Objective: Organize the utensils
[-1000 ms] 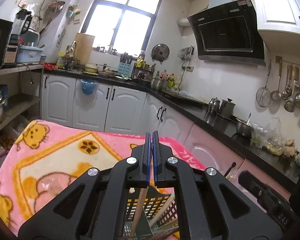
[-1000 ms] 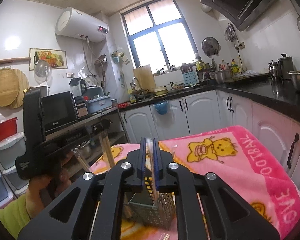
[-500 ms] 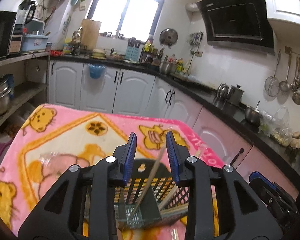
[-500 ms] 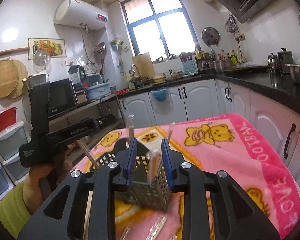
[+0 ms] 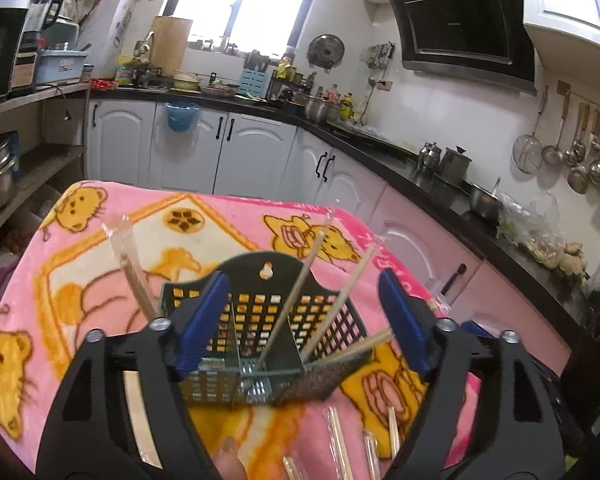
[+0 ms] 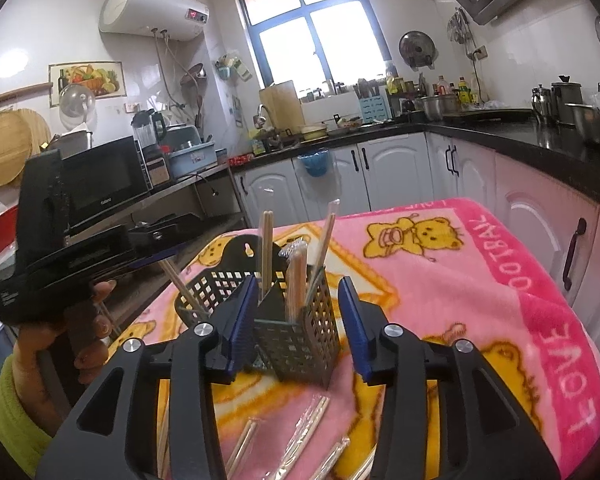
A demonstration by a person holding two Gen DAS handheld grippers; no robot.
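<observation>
Chopsticks (image 5: 288, 300) lean upright in the black caddy (image 5: 268, 344), some in clear wrappers, standing on the pink blanket (image 5: 100, 248). Its divided cells keep them sorted by compartment, I judge. Left gripper (image 5: 300, 320) hovers just before the caddy, jaws opening wide with nothing pressed between them; right gripper (image 6: 300, 320) likewise, jaws opening, pads clear of the caddy's walls. More wrapped chopsticks (image 6: 304, 436) lie flat on the blanket, nearer than the caddy, probably next.
</observation>
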